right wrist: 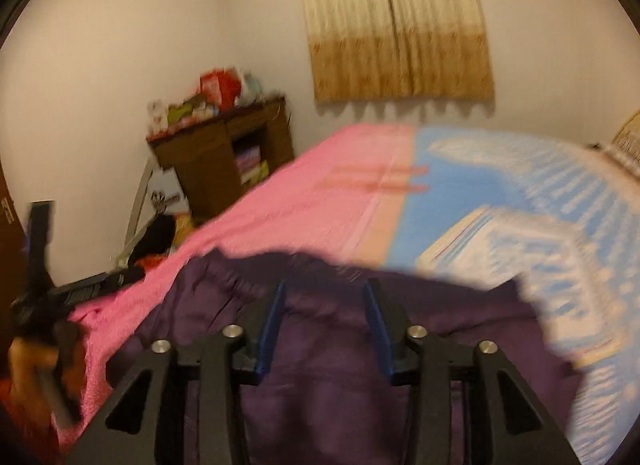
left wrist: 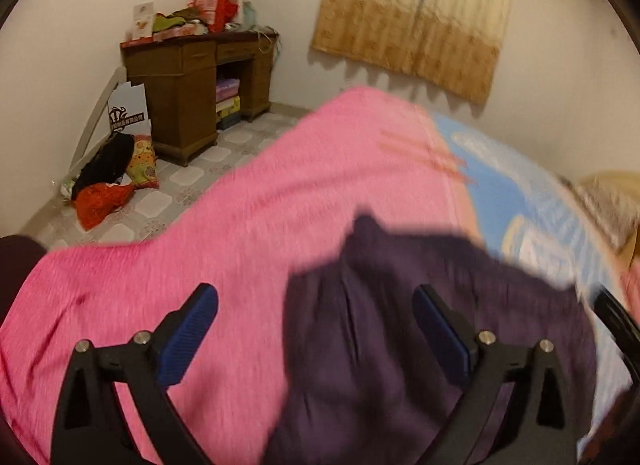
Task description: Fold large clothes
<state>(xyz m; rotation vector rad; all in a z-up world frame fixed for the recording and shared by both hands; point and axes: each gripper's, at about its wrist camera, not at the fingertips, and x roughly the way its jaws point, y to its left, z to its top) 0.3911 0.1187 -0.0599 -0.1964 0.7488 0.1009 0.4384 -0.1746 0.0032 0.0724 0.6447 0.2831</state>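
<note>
A dark purple garment point(left wrist: 400, 325) lies bunched on the bed, on a pink cover point(left wrist: 240, 225). My left gripper point(left wrist: 316, 305) is wide open above the garment's left edge, with one finger over the pink cover and the other over the purple cloth. In the right wrist view the same purple garment point(right wrist: 328, 345) fills the near bed. My right gripper point(right wrist: 325, 299) is open just above it, holding nothing. The left gripper shows at the left edge of the right wrist view point(right wrist: 40, 297). Both views are motion-blurred.
A blue and white patterned sheet point(right wrist: 540, 233) covers the right of the bed. A brown wooden desk point(left wrist: 192, 93) piled with items stands in the far corner. Clothes and bags point(left wrist: 108, 181) lie on the tiled floor. A tan curtain point(right wrist: 400, 25) hangs on the wall.
</note>
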